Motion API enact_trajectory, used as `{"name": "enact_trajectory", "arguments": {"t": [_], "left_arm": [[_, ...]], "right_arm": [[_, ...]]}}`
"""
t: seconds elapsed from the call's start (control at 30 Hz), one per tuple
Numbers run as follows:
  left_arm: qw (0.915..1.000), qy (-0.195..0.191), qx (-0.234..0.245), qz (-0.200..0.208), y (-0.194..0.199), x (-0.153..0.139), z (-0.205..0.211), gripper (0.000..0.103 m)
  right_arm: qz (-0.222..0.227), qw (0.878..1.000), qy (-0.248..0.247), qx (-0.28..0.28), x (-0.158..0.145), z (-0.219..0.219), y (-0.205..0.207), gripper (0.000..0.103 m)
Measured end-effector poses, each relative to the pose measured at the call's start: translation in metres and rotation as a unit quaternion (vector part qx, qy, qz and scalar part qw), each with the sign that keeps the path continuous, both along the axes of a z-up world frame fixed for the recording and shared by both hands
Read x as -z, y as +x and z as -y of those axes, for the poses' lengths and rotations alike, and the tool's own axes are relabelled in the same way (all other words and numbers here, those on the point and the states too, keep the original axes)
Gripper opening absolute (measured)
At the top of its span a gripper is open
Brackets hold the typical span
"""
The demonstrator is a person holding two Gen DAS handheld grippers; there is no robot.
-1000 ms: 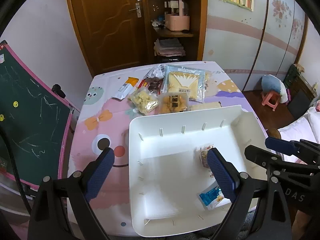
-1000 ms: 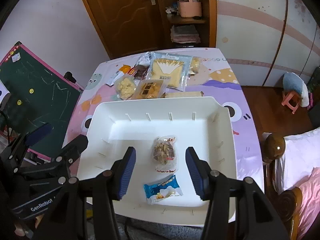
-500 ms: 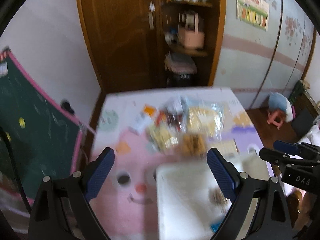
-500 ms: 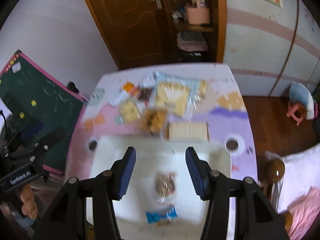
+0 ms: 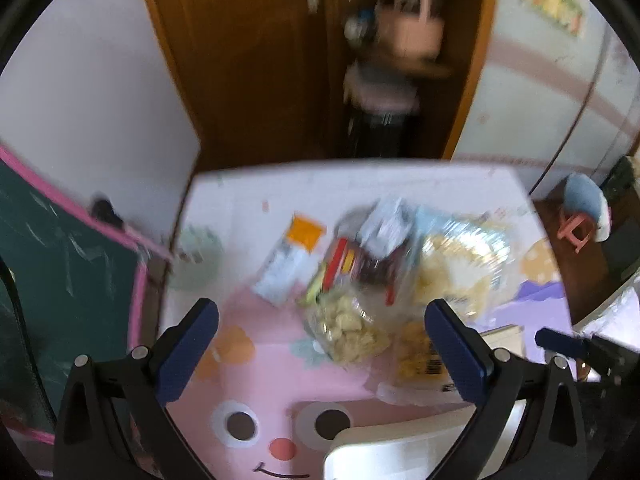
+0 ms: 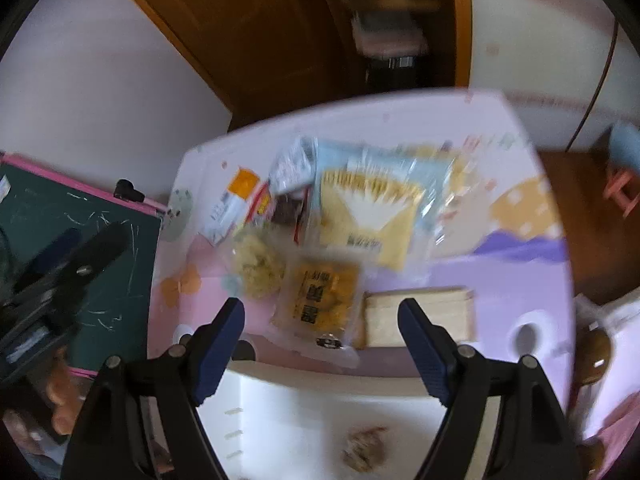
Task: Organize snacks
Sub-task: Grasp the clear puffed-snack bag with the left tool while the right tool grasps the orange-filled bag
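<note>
A pile of snack packets lies on the pink and purple cartoon table. It holds a clear bag of pale popcorn, an orange packet, a large yellow and blue bag, a beige wafer pack and a white and orange packet. My left gripper is open and empty above the popcorn bag. My right gripper is open and empty above the orange packet. The white tray is below both, with a brown snack bag in it.
A green chalkboard with a pink frame stands left of the table. A wooden door and shelf are behind it. A small stool is on the floor at the right. Both views are blurred.
Both grippers have moved forward from above the tray to above the snack pile. The tray has slid to the bottom edge of both views. Both stay open.
</note>
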State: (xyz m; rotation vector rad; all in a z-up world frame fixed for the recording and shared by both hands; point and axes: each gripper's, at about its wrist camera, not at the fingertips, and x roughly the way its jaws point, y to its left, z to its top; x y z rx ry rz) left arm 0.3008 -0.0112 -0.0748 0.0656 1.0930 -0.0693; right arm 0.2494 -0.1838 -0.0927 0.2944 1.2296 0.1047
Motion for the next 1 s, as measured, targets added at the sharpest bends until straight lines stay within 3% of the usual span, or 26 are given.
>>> {"name": "enact_trajectory", "arguments": {"t": [0.2, 0.43, 0.57, 0.67, 0.77, 0.8, 0.87, 0.93, 1.0], "left_arm": [[0.993, -0.044, -0.066, -0.088, 0.036, 0.085, -0.013, 0.103], [0.9847, -0.036, -0.077, -0.152, 0.055, 0.144, -0.008, 0.103], [0.979, -0.046, -0.085, -0.179, 0.057, 0.161, -0.007, 0.101], [0.9745, -0.072, -0.088, -0.193, 0.056, 0.167, -0.011, 0.083], [0.9708, -0.099, -0.087, -0.201, 0.052, 0.166, -0.015, 0.043], [0.9715, -0.1, -0.081, -0.199, 0.051, 0.163, -0.014, 0.037], [0.975, -0.095, -0.079, -0.185, 0.047, 0.155, -0.013, 0.033], [0.982, -0.08, -0.068, -0.157, 0.041, 0.141, -0.009, 0.032], [0.9863, -0.075, -0.06, -0.134, 0.033, 0.128, -0.008, 0.031]], "right_arm": [[-0.077, 0.996, 0.04, 0.021, 0.078, -0.007, 0.023, 0.079], [-0.112, 0.994, 0.011, -0.001, 0.114, -0.036, 0.035, 0.08], [-0.128, 0.991, -0.019, -0.011, 0.125, -0.049, 0.039, 0.089], [-0.13, 0.991, -0.042, -0.008, 0.127, -0.055, 0.038, 0.088], [-0.121, 0.991, -0.05, -0.008, 0.126, -0.06, 0.035, 0.081], [-0.117, 0.992, -0.05, -0.007, 0.125, -0.06, 0.034, 0.079], [-0.108, 0.993, -0.052, -0.013, 0.123, -0.061, 0.029, 0.077], [-0.097, 0.993, -0.065, -0.017, 0.12, -0.063, 0.027, 0.065], [-0.091, 0.994, -0.056, -0.016, 0.116, -0.058, 0.031, 0.065]]}}
